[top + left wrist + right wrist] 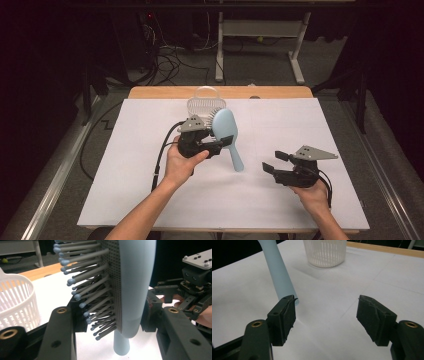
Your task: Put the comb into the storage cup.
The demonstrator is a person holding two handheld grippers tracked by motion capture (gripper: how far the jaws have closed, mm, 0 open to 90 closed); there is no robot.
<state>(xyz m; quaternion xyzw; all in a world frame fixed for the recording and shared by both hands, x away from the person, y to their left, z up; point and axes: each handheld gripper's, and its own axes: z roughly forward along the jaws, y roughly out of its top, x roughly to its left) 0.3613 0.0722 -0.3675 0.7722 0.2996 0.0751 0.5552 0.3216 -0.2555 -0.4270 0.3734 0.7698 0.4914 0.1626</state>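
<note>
One hairbrush (226, 131), one basket (204, 104) and two hand-held grippers make up the count on the white sheet (150, 190) that covers the wooden table (165, 92).

The hairbrush is pale blue with an oval head and a tapering handle. The left gripper (216, 142) is clamped on it at the lower part of the head, near where the handle begins, one jaw against the smooth back and the other in among the bristles. In the left gripper view the brush (135, 285) stands nearly upright between the jaws, its grey bristles (92, 293) with small rounded tips pointing towards the basket (15, 302). From the high view the brush is lifted off the sheet, head towards the basket and handle slanting down towards the person. The head sits just in front of the basket and overlaps it in that view; whether they touch I cannot tell.

The basket is white slatted plastic, round, with an arched handle, standing upright near the far edge of the sheet.

The right gripper (273, 161) is held well apart from the brush, to its right, jaws spread with nothing between them. Its own view shows the brush handle's end (280, 277) beyond one pad and the basket (325, 252) farther off.

No brand, label or readable writing appears on any of these things.
</note>
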